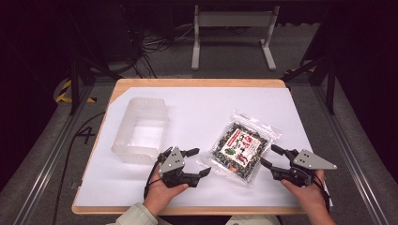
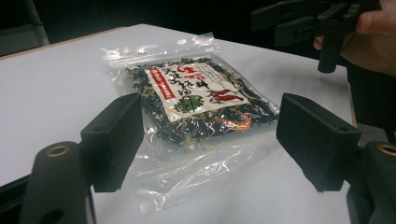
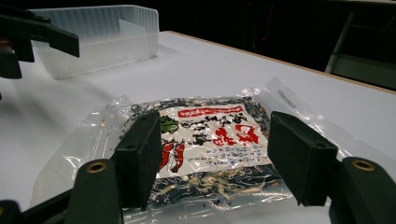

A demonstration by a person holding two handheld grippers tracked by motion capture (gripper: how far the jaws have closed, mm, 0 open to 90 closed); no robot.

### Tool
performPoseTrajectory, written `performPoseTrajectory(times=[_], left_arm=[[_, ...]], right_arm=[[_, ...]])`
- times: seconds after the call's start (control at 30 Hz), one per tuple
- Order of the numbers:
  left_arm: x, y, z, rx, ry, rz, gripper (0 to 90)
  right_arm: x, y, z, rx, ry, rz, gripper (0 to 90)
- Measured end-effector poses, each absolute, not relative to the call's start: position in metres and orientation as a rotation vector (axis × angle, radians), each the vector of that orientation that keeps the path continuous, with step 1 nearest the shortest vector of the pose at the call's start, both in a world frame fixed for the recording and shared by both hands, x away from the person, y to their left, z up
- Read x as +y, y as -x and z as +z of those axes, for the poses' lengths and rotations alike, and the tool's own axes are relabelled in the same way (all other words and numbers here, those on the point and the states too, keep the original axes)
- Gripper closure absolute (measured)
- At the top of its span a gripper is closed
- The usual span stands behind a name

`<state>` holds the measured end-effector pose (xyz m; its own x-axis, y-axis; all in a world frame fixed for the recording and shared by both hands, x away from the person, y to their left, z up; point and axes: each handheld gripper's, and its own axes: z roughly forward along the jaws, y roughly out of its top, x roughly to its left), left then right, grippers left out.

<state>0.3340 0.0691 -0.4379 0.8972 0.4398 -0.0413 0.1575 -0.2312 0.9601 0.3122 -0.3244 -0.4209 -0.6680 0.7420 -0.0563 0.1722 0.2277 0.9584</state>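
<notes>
Both grippers, left (image 1: 197, 162) and right (image 1: 271, 156), gape empty beside the packet (image 1: 241, 146); label print illegible.

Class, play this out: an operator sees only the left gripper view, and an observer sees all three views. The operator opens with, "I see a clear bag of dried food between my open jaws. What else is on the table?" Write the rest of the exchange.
Observer: A clear plastic tub stands on the white sheet, on the left side of the table, beyond the left gripper.
Operator: Anything in it?
Observer: It looks empty in the high view.
Operator: Where is the other gripper?
Observer: The right gripper is at the opposite edge of the bag, jaws open and pointed at it, so the bag lies flat between the two grippers, untouched.
</notes>
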Motion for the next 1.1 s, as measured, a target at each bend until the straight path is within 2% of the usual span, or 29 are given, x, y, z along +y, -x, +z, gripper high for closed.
performPoseTrajectory(times=[0.6, 1.1], left_arm=[[0.074, -0.336, -0.437, 0.460, -1.801, 0.294, 24.8], [0.073, -0.336, -0.438, 0.464, -1.801, 0.293, 24.8]], right_arm=[[-0.331, -0.340, -0.397, 1.974, -0.861, 1.500, 34.8], [-0.363, -0.367, -0.386, 1.909, -0.940, 1.462, 33.1]])
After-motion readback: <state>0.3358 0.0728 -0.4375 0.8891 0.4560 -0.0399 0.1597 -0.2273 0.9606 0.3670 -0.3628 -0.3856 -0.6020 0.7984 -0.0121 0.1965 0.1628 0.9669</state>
